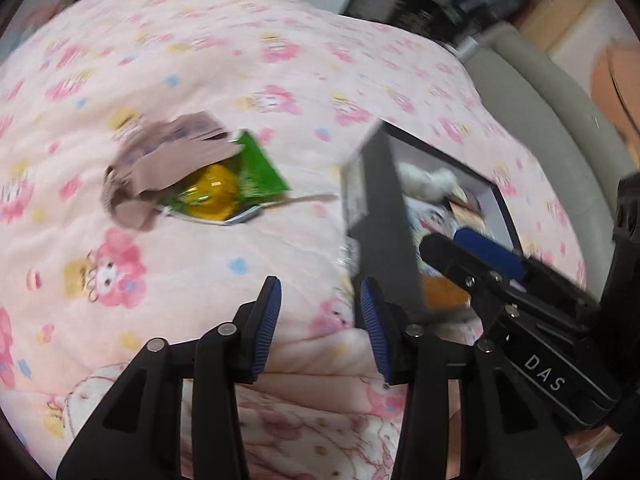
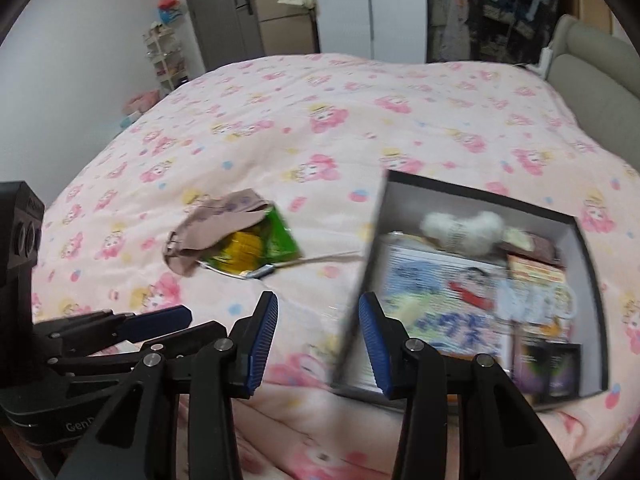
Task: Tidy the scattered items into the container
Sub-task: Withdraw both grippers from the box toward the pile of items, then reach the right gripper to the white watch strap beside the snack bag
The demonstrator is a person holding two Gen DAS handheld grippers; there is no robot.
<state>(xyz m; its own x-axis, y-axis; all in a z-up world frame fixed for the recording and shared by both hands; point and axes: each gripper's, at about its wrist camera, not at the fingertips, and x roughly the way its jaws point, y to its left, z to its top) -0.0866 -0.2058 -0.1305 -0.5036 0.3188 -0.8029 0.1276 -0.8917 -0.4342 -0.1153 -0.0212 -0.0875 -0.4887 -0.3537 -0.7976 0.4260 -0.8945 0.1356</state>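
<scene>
Green packet (image 1: 236,178) and sock (image 1: 160,164) are seen upper left of the left gripper (image 1: 320,320) — both grippers, right (image 2: 318,328) included, parted and empty — box (image 2: 588,264) at right.

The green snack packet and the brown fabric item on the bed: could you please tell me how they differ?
The green snack packet is glossy, printed with yellow, and lies flat; the brown fabric item is matte, plain and crumpled. The fabric partly covers the packet, which sits underneath. The packet lies nearer the black box than the fabric does. Both lie on the pink bedspread, outside the box.
</scene>
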